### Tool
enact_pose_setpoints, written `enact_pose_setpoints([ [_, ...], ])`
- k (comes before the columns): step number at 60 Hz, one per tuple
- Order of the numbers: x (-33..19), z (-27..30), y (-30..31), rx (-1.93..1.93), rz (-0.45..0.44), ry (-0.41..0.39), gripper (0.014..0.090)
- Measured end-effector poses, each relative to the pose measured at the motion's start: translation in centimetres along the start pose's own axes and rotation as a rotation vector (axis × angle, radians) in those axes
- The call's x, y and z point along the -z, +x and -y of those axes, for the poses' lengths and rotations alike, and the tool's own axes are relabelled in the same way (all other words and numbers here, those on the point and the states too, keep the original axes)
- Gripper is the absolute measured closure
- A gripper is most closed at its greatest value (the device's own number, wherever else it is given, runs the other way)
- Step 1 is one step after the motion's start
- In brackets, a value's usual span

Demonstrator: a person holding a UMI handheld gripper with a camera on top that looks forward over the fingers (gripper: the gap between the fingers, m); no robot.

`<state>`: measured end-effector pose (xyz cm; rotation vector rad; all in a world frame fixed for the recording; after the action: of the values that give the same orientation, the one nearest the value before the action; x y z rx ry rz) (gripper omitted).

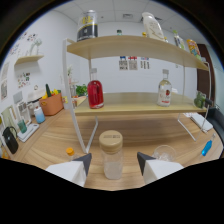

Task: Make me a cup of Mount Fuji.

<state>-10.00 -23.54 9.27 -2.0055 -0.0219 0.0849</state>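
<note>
Scanning left to right: a black bag (10,140), small bottles in a tray (22,125) and an orange basket (51,104) are seen at the far left of the bench (130,135), with a small orange cap (70,151) lying loose near the shelf rack's leg. On the lower shelf (130,107) a red bottle (95,90) is stood upright; a clear labelled bottle (164,90) is stood well to its right. These are judged to be kept on the shelf as stock for the drink.

The hand-held gripper (114,162) is held level, fingers apart. A clear jar (111,155) with a wooden lid is stood on the bench between the fingers, with a gap visible on each side; it is not clamped. Its long axis is vertical, lid up, mouth closed. The gripper appears to be lined up for a side grasp on the jar body, which suits an upright lift.

Just right of the right finger a clear glass (164,151) is stood, mouth up, probably the receiving cup. A blue item (207,148) lies further right.
</note>
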Motion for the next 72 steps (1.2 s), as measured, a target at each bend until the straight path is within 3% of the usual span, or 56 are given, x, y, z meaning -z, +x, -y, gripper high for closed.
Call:
enact_pose_setpoints([
  [13, 5.7, 3.8, 2.3, -0.012, -0.022, 0.021, 0.0184],
  [28, 9.7, 5.3, 9.4, -0.032, -0.12, -0.045, 0.0187],
  [35, 10.2, 10.6, 11.4, -0.065, -0.124, 0.005, 0.0189],
  [56, 6.8, 30.3, 10.9, 0.023, -0.071, 0.269, 0.0193],
  [63, 4.1, 32.7, 10.8, 0.021, -0.076, 0.283, 0.0205],
  [72, 1.0, 33.2, 11.6, 0.003, -0.112, 0.264, 0.0321],
])
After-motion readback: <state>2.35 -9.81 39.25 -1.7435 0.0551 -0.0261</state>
